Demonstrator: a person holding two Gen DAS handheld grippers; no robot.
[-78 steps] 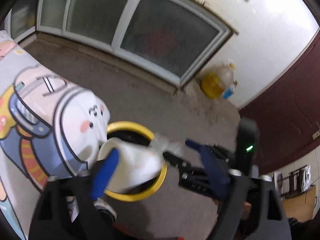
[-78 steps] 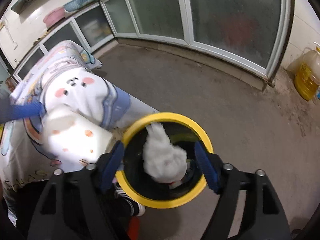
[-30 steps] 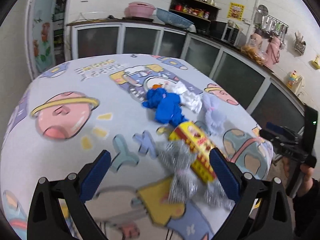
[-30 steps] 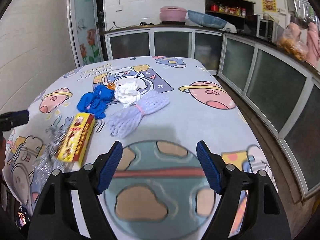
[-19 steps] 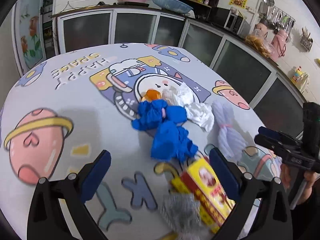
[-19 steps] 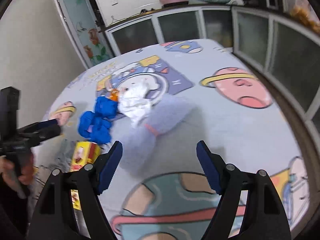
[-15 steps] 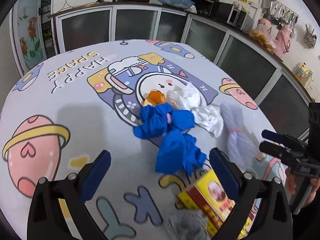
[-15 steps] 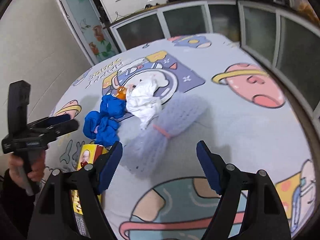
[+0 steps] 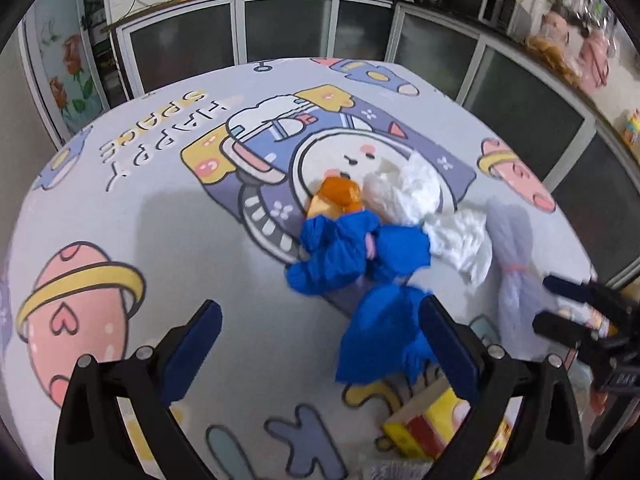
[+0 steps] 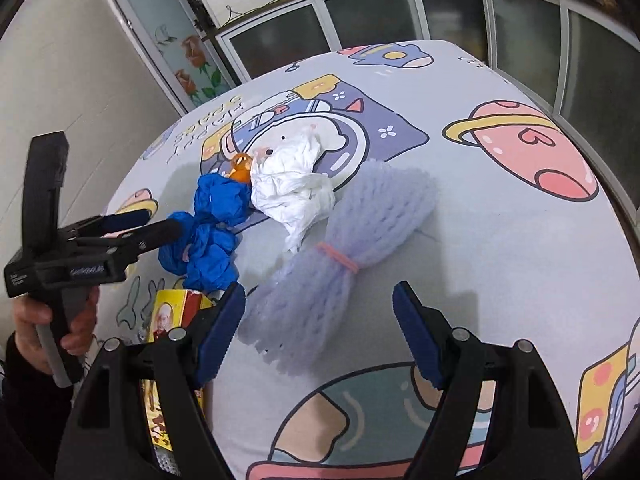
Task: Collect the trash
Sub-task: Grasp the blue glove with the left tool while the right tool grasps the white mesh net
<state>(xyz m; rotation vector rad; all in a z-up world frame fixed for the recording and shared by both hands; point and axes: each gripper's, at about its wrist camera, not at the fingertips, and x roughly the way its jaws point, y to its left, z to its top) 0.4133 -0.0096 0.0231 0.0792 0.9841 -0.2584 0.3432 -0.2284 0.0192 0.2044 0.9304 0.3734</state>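
Observation:
Trash lies on the space-print tablecloth [image 9: 168,240]: crumpled blue plastic [image 9: 360,264] [image 10: 218,220], an orange wrapper [image 9: 336,196] [image 10: 241,166], crumpled white paper [image 9: 420,200] [image 10: 292,184], a lavender foam net tied with a pink band [image 10: 340,256] [image 9: 512,264], and a yellow-red box [image 9: 440,424] [image 10: 168,316]. My left gripper [image 9: 320,344] is open and empty, just short of the blue plastic. My right gripper [image 10: 316,328] is open and empty, jaws either side of the foam net's near end.
Glass-door cabinets [image 9: 280,32] run behind the table and along its right side. A door with a rose print [image 10: 188,60] stands at the back left. The table's right edge [image 10: 600,184] drops off near the cabinets. A crinkled clear wrapper lies below the box.
Both grippers swung up from the yellow bin on the floor to the table, then moved in closer to the trash: left toward the blue plastic, right toward the foam net.

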